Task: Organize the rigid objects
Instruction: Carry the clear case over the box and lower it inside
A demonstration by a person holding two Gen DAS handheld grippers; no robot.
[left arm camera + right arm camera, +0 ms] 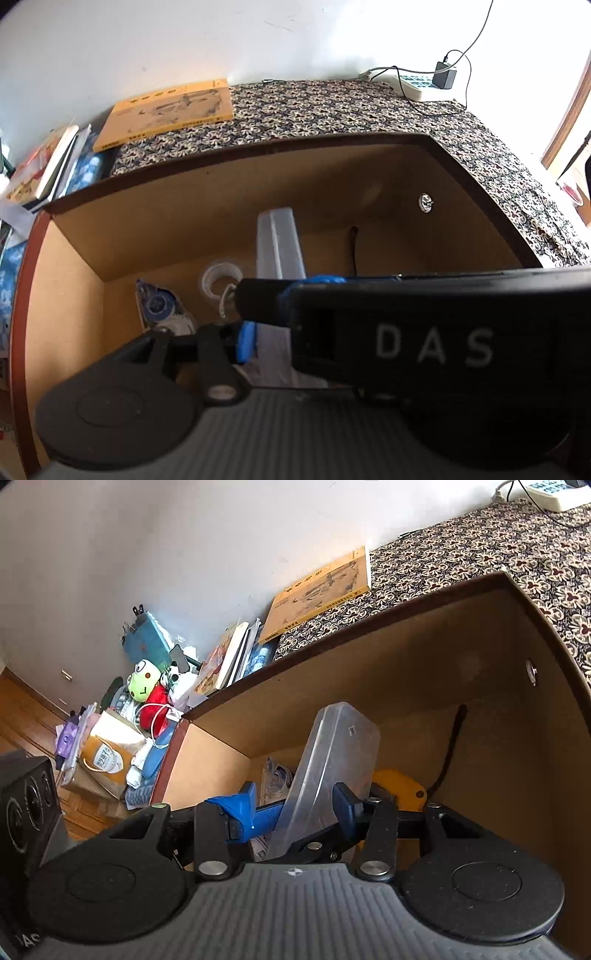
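Translucent plastic case (332,771) stands between right gripper (295,808) jaws (in drawer (369,657)).

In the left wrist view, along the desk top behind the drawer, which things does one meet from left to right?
Stack of books → yellow book → bare patterned cloth → white power strip → black adapter plugged into it.

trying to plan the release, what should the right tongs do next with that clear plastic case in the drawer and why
Probably open a bit wider and back out. The clear plastic case leans tilted inside the drawer, between the blue fingers of the right tongs. Whether the pads press on it cannot be told. Its lower end is hidden behind the tongs, so ease off slowly in case it tips.
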